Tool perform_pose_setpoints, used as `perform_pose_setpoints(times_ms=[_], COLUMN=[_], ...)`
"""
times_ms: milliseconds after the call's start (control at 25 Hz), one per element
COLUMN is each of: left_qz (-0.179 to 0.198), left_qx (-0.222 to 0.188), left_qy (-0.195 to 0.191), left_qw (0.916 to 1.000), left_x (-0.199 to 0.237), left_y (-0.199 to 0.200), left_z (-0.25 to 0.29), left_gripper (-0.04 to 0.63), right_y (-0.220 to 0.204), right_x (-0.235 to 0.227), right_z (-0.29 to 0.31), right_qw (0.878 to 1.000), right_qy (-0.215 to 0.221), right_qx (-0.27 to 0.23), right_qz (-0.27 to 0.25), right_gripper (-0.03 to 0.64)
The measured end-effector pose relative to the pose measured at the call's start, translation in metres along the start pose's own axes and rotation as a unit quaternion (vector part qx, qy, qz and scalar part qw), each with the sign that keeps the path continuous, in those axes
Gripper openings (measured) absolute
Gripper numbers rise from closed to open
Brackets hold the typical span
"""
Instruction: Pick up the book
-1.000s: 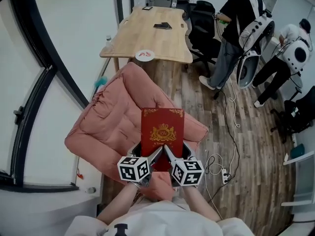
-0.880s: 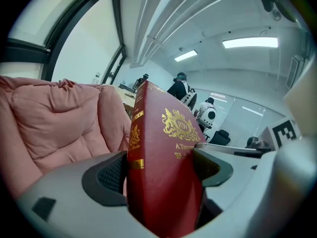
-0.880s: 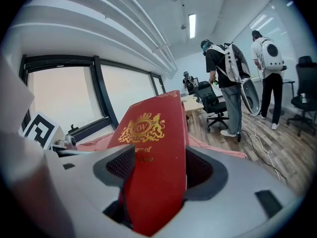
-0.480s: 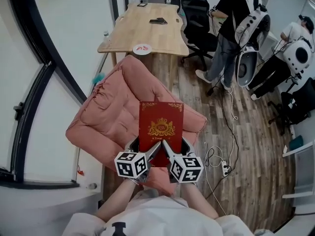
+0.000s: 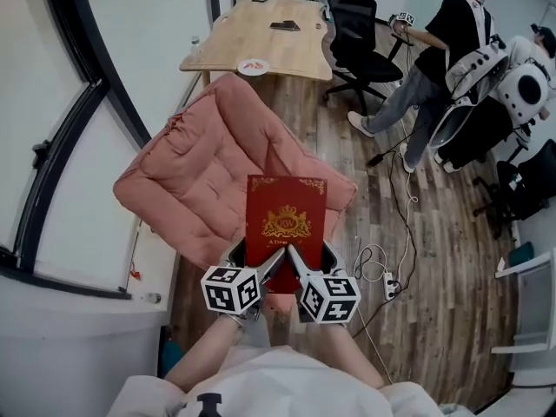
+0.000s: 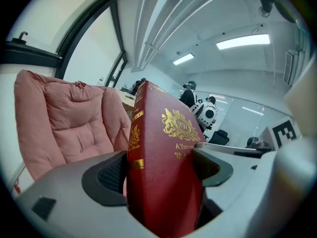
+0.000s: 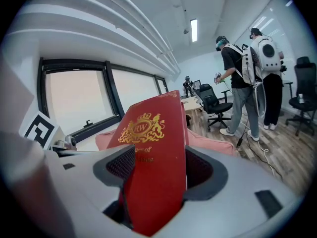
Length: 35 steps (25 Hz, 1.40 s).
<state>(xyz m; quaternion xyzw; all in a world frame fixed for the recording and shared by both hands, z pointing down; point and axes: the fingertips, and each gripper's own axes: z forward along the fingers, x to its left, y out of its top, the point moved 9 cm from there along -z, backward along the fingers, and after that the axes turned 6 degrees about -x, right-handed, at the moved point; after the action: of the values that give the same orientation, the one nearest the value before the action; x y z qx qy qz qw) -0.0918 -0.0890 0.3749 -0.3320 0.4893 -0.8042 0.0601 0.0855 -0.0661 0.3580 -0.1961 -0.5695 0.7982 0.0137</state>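
Observation:
A red hardcover book (image 5: 285, 224) with a gold crest is held up above the pink cushioned chair (image 5: 195, 181), cover facing up toward the head camera. My left gripper (image 5: 246, 263) is shut on the book's lower left edge, and my right gripper (image 5: 320, 263) is shut on its lower right edge. In the left gripper view the book (image 6: 166, 167) stands clamped between the grey jaws, spine toward the camera. The right gripper view shows the book (image 7: 154, 167) wedged between its jaws too, crest visible.
A wooden table (image 5: 261, 37) stands beyond the chair, with a black office chair (image 5: 360, 37) beside it. Two people (image 5: 439, 68) with white backpacks stand at the right. Cables and a power strip (image 5: 387, 281) lie on the wood floor. A window frame (image 5: 78, 76) runs along the left.
The book stays gripped by both grippers and has been carried slightly back from the chair. The head view has shifted, and the people at the right have moved.

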Motion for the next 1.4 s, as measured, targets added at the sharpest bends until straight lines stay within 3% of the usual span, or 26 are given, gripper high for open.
perform_pose_setpoints(times_ms=[200, 440, 1400], left_qz=[-0.015, -0.021, -0.019], left_qx=[0.001, -0.008, -0.024], left_qy=[0.01, 0.024, 0.034], left_qw=[0.9998, 0.9995, 0.9989], left_x=[-0.045, -0.081, -0.106], left_y=[-0.049, -0.078, -0.097], left_z=[-0.033, -0.068, -0.119], left_gripper=[0.408, 0.408, 0.41], right_y=[-0.023, -0.034, -0.045], right_x=[-0.011, -0.011, 0.011], right_z=[-0.064, -0.115, -0.165], right_qw=[1.0, 0.999, 0.999], right_qy=[0.006, 0.023, 0.042], right_qx=[0.017, 0.021, 0.011], right_qz=[-0.004, -0.009, -0.018], right_gripper=[0.311, 0.311, 0.311])
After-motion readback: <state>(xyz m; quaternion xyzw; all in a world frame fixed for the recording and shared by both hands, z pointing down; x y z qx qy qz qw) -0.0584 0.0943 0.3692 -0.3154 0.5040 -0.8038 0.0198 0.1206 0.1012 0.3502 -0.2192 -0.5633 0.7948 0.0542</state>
